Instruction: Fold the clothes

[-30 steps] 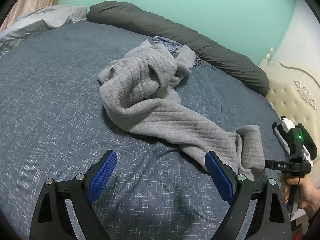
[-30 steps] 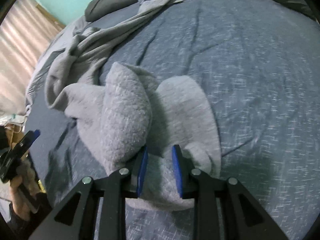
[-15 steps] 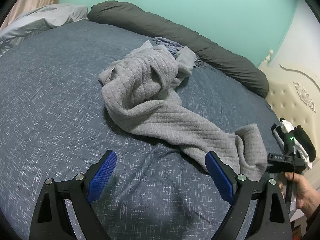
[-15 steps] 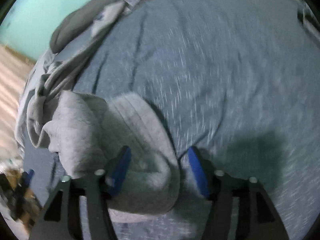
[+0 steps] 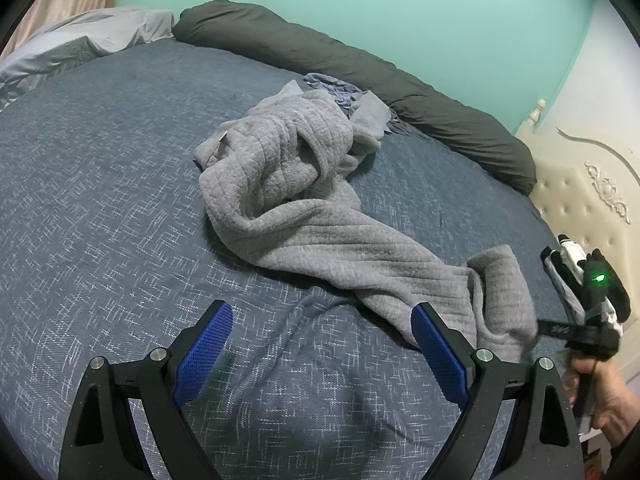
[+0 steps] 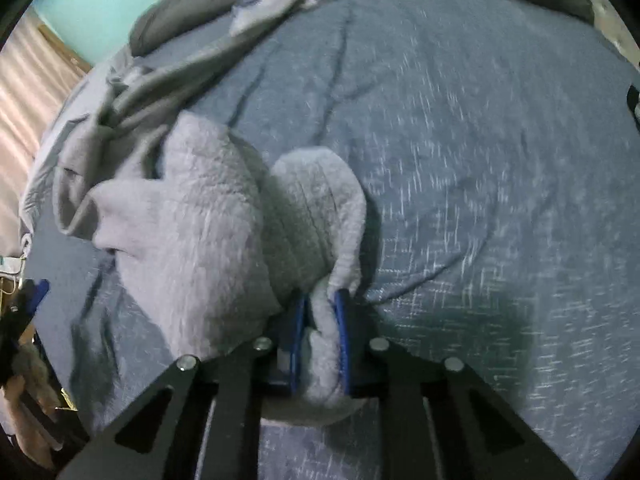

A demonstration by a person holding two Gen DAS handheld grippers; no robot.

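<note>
A crumpled grey quilted-knit garment (image 5: 304, 208) lay across the middle of a bed covered in a blue-grey woven bedspread (image 5: 100, 208), stretching from a bunched heap at upper centre of the left wrist view down to a folded end at lower right. Behind it, along the turquoise wall (image 5: 360, 12), ran a long dark grey bolster pillow (image 5: 360, 64), with a cream tufted headboard (image 5: 580, 200) at the right edge.

The left hand-held gripper (image 5: 322, 344) sat at the bottom of its own view, its blue ribbed pads spread wide over bare bedspread, grasping nothing; the garment's end lay just beside the right-hand pad.

In the right wrist view, the right hand-held gripper (image 6: 320, 332) had just been closing, and its blue pads (image 6: 298, 336) were clenched on a fold of the grey garment's near end at lower centre of the frame. The rest of the fabric bulged up to the left of the jaws. That view was motion-blurred.

A person's hand (image 5: 600, 396) at the lower right edge of the left wrist view gripped the right tool's handle.
</note>
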